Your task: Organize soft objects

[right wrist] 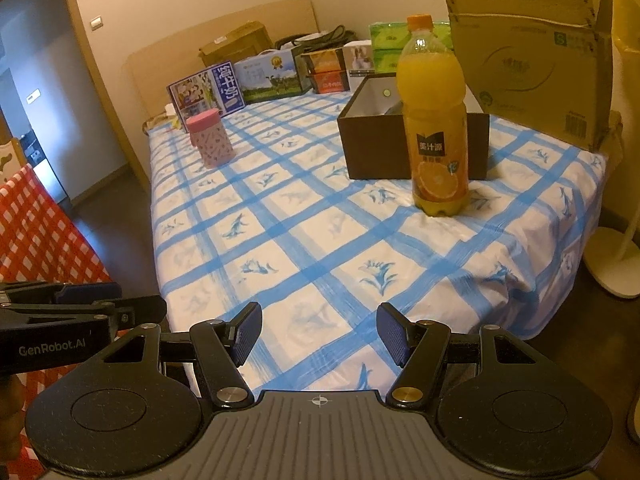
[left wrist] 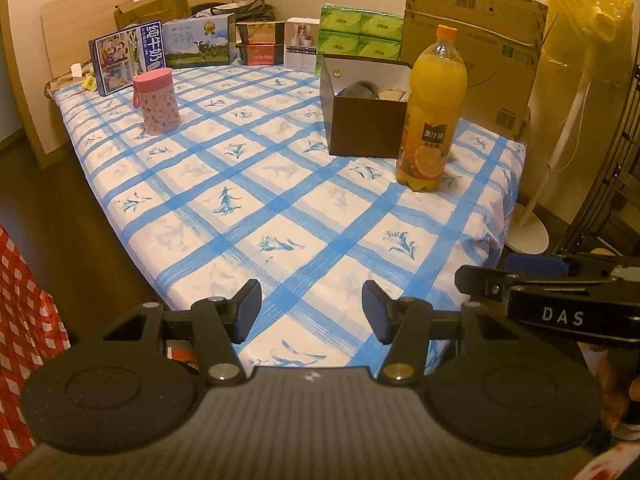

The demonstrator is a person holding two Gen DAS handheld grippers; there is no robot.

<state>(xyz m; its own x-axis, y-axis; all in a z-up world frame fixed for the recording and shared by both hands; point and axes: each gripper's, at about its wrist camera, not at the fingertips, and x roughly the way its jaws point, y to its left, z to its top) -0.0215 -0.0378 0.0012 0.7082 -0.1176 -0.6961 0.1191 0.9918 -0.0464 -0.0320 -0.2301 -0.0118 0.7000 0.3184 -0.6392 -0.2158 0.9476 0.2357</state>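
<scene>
Bed: a bed sheet (left wrist: 280,208) with blue checks and little flowers covers it.
Left gripper (left wrist: 312,312): over the near edge, jaws apart, nothing between them.
Right gripper (left wrist: 520,292): pokes in from the right side.
Brown box (left wrist: 366,130): open, with soft gray slippers (left wrist: 360,89) inside.
Orange juice bottle (left wrist: 434,110): stands upright, just in front of the box.
Pink cup (left wrist: 156,102): stands alone on the left.

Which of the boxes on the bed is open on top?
The dark brown box behind the orange juice bottle, lid flipped up; the boxes by the headboard are closed.
</scene>
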